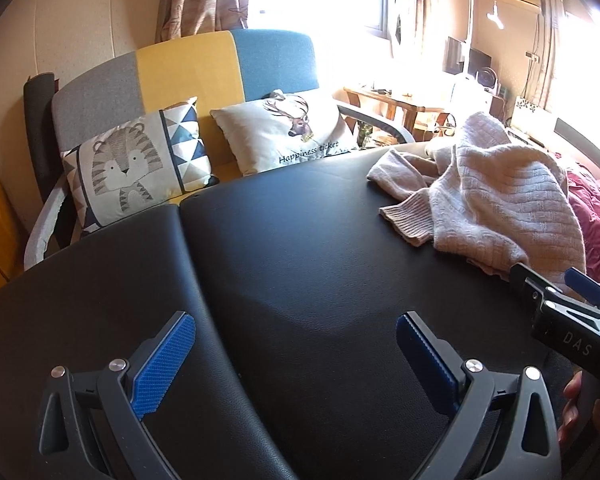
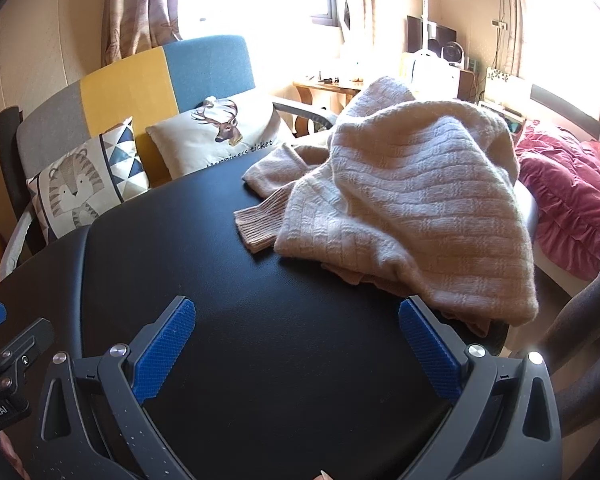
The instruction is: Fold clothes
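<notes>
Left wrist view: left gripper (image 1: pixel 296 354) jaws wide open, empty, over the bare black surface (image 1: pixel 300 248); crumpled pink knit sweater (image 1: pixel 496 200) lies at 2 o'clock, well apart. Right wrist view: right gripper (image 2: pixel 296 344) jaws wide open, empty; sweater heaped at 1 o'clock, hem just beside the right pad (image 2: pixel 428 352).

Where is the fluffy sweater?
The sweater lies crumpled on the black table's far right part, beside the red bedding, just beyond the right gripper.
</notes>
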### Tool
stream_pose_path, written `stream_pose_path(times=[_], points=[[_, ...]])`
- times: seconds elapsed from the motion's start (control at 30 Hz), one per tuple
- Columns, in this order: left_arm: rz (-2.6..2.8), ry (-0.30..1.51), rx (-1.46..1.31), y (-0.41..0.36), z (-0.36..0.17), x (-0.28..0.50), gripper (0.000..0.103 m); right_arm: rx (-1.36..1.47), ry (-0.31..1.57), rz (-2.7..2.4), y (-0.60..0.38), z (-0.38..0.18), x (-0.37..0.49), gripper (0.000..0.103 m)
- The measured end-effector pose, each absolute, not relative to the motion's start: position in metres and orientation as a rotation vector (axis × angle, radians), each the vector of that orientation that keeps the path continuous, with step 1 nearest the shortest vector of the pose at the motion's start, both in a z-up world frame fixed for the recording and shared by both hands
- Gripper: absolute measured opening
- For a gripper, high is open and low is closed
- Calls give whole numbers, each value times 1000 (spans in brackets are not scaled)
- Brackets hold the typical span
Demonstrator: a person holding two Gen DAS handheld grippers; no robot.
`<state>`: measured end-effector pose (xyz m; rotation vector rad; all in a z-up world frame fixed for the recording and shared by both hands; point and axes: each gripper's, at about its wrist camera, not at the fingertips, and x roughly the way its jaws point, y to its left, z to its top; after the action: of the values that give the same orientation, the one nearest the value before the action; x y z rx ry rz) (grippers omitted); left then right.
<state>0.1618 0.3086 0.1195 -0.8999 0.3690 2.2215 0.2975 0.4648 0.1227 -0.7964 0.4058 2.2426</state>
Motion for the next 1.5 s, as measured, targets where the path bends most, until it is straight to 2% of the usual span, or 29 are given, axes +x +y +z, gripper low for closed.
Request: stream_pose_path(times=[0.83,1.5], points=[[2176,446,-873,333,119,187,103,-780,497,2234,487,119,310,103],[2169,471,-901,335,118,185,103,-801,469,2226,488,122,306,103]])
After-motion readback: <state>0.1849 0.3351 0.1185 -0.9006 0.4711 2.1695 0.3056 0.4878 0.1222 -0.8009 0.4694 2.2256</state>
